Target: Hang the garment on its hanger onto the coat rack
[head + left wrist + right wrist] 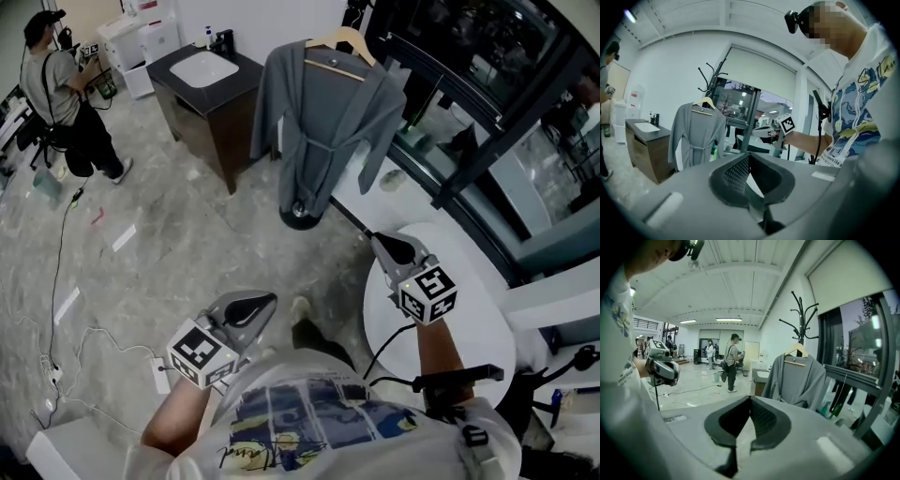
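The robe [323, 122] hangs on its hanger [342, 42] from the rack [800, 310], beside the cabinet [202, 103]. Well apart from it, the left gripper [265, 301] and right gripper [378, 240] are both closed and empty

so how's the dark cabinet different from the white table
The cabinet is dark and boxy; the table is white and round. The cabinet has a white sink set in its top; the table's top is plain. In the head view the cabinet stands left of the robe, the table below and right of it. Both stand on the floor near the robe.
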The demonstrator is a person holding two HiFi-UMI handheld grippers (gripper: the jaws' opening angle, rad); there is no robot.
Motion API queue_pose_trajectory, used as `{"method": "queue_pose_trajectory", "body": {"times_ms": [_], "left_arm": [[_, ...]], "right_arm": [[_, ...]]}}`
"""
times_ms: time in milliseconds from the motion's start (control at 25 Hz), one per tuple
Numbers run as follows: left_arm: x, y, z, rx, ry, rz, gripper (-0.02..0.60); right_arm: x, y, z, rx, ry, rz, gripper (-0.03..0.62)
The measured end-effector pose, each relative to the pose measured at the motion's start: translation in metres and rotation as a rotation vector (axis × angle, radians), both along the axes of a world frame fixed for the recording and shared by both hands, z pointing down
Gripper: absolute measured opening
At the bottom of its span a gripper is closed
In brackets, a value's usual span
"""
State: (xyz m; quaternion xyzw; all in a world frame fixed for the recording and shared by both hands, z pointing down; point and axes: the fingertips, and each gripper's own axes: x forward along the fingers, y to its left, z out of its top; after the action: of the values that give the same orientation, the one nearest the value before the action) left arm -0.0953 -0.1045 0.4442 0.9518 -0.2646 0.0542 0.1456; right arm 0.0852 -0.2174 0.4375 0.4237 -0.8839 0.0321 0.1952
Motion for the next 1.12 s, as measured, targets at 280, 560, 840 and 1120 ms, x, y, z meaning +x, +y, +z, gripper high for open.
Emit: {"method": "queue_pose_trajectory", "body": {"times_ms": [280,560,840,1120], "left_arm": [[0.002,0.035,-0.001,0.003,0.015,0.034,0.002],[0.006,0.056,-0.006,0.016,-0.015,0.070,0.003],[0.002,0.063,-0.007,0.012,-0.018,0.077,0.002],[0.001,0.066,0.000,0.006,-0.032,0.079,0.002]], "right_arm": [[-0.034,0.067,0.008,-0.024,-0.041,-0.022,0.002],[-0.064,0.111,0.013,-0.030,-0.043,-0.093,0.002],[-0.084,0.125,0.011,-0.025,-0.041,-0.145,0.002],[-0.096,0.134,0.010,-0.015,-0.015,-0.181,0.002]]}}
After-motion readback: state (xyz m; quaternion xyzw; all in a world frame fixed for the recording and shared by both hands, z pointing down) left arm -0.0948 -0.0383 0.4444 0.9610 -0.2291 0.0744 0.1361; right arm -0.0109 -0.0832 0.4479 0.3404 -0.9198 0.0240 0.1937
